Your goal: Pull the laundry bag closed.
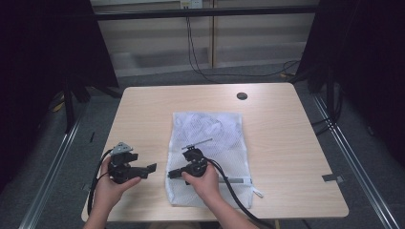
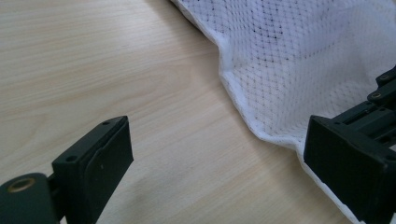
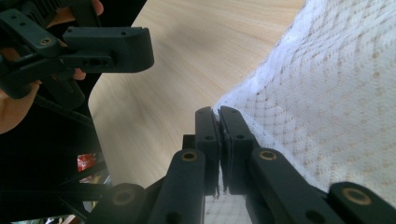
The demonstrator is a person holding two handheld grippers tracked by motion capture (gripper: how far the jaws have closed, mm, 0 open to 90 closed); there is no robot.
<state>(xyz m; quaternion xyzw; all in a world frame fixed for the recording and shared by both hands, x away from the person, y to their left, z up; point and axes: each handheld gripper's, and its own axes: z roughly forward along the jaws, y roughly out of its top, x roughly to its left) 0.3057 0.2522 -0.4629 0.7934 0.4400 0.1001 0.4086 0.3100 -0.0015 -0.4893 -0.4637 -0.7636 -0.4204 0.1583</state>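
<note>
With the right gripper [image 3: 219, 114] pinched on the mesh bag's [image 1: 210, 133] hem and the left gripper [image 2: 215, 163] wide, the thin edge could slip free.

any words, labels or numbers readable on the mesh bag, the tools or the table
None can be read: the white mesh bag, the wooden table, the left tool and the right tool all show no print or label.

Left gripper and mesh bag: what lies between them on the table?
Nothing: in the high view, only bare table separates the open left gripper from the mesh bag.
</note>
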